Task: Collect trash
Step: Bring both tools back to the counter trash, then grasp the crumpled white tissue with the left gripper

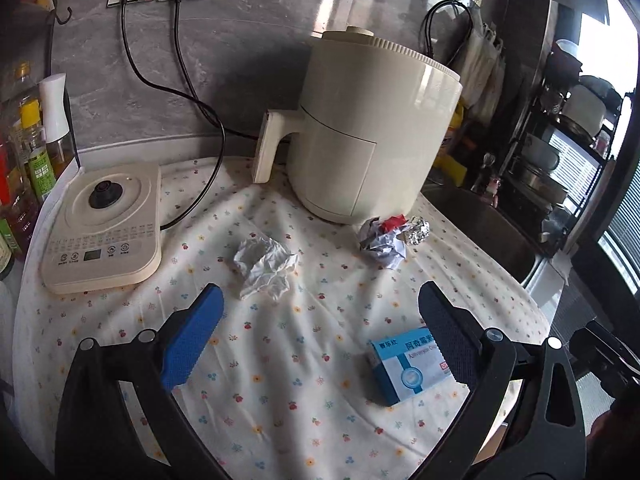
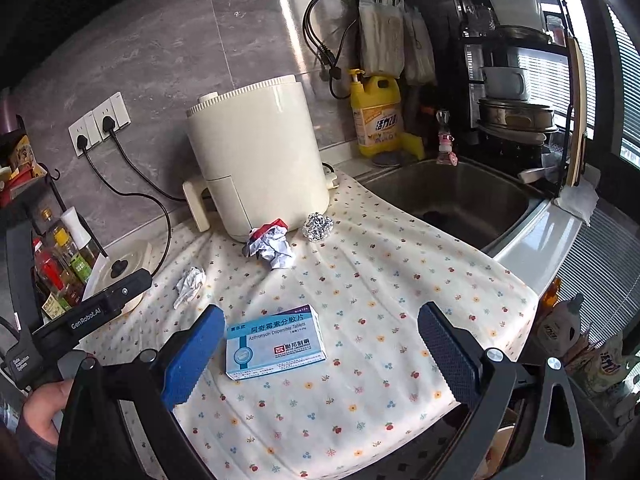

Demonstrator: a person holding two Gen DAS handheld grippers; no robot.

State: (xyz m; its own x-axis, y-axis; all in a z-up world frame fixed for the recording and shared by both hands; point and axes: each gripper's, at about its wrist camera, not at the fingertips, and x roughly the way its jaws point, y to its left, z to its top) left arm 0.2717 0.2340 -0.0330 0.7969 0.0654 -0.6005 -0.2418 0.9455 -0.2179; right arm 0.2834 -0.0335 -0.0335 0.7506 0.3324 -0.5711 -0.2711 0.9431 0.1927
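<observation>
Hovering with jaws spread and empty, the left gripper (image 1: 320,336) faces a crumpled white tissue (image 1: 265,267) ahead on the floral cloth (image 1: 280,400), while the right gripper (image 2: 320,344), likewise agape, has the blue-and-white medicine box (image 2: 276,342) lying crosswise by its left finger.

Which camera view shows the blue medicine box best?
The right wrist view: the medicine box lies whole between the open jaws, its printed top readable. In the left wrist view the same box is partly hidden behind the right finger of the left gripper.

Window daylight, fisheye-warped dark edges
</observation>
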